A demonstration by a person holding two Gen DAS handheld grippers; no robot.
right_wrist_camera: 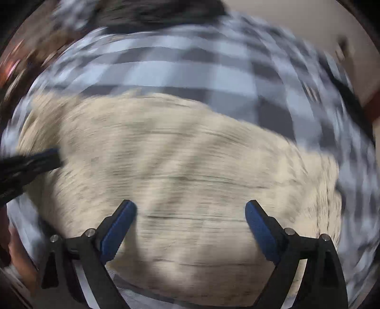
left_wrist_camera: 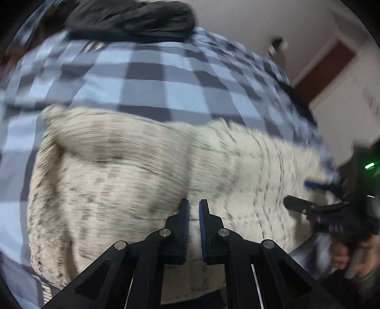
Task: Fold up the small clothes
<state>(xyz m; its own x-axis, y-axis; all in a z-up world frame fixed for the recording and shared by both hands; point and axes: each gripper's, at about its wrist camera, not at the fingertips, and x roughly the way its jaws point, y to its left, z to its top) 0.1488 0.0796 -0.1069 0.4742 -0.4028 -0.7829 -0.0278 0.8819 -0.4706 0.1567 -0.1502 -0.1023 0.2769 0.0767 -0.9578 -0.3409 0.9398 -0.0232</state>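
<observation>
Fleece, a cream, grey-flecked fluffy garment (left_wrist_camera: 123,171), is lying rumpled on the blue-and-grey checked bedspread (left_wrist_camera: 147,71), looking soft, light and floppy, best pinched at an edge, while the left claw (left_wrist_camera: 194,206) is hovering pressed together, empty, and the right claw (right_wrist_camera: 191,209) is hanging spread above it.

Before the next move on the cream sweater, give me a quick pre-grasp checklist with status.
1. Left gripper jaws shut with nothing between them: ok.
2. Right gripper jaws wide, nothing held: ok.
3. Cream sweater lies on the checked blanket: ok.
4. Sweater flat: not ok, a fold ridge shows in the left wrist view.
5. Dark garment is apart from the sweater: ok.
6. Which sweater edge to take: cannot tell, both views are blurred.
</observation>
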